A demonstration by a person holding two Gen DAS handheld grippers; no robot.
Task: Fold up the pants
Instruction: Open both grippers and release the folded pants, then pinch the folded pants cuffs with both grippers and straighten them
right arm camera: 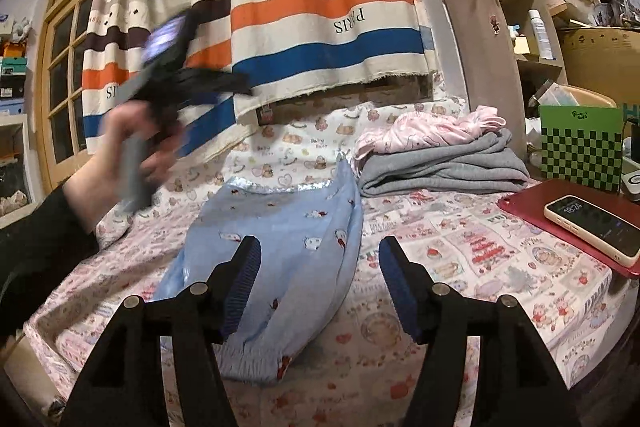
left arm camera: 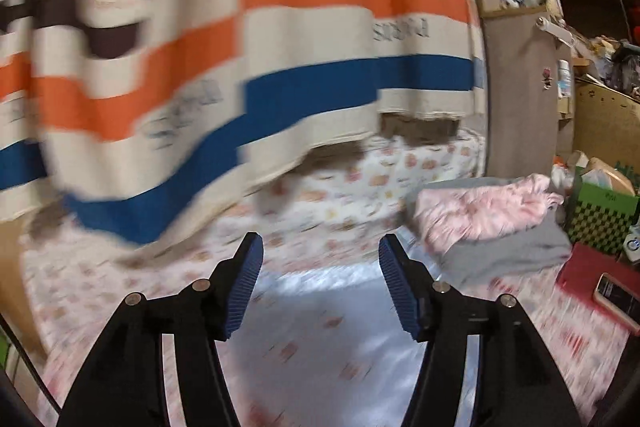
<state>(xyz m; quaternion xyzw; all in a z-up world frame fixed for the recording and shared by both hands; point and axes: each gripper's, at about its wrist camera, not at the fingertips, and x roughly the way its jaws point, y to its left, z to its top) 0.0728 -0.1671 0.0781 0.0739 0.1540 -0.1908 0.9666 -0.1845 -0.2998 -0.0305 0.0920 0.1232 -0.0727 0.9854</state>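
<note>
Light blue printed pants [right arm camera: 280, 259] lie folded lengthwise on the patterned bed sheet [right arm camera: 460, 251], waistband away from me. My right gripper [right arm camera: 320, 287] is open and empty, low over the near end of the pants. My left gripper [left arm camera: 320, 283] is open and empty above the pants [left arm camera: 320, 327], which look blurred in its view. In the right wrist view the left gripper [right arm camera: 224, 83] is held high at the left, blurred by motion, well above the bed.
A stack of folded grey [right arm camera: 444, 167] and pink [right arm camera: 432, 131] clothes sits at the back right. A phone [right arm camera: 596, 227] lies on a red tablet [right arm camera: 532, 203] at the right edge. A striped curtain [right arm camera: 300, 7] hangs behind the bed. A green checkered box [right arm camera: 580, 147] stands far right.
</note>
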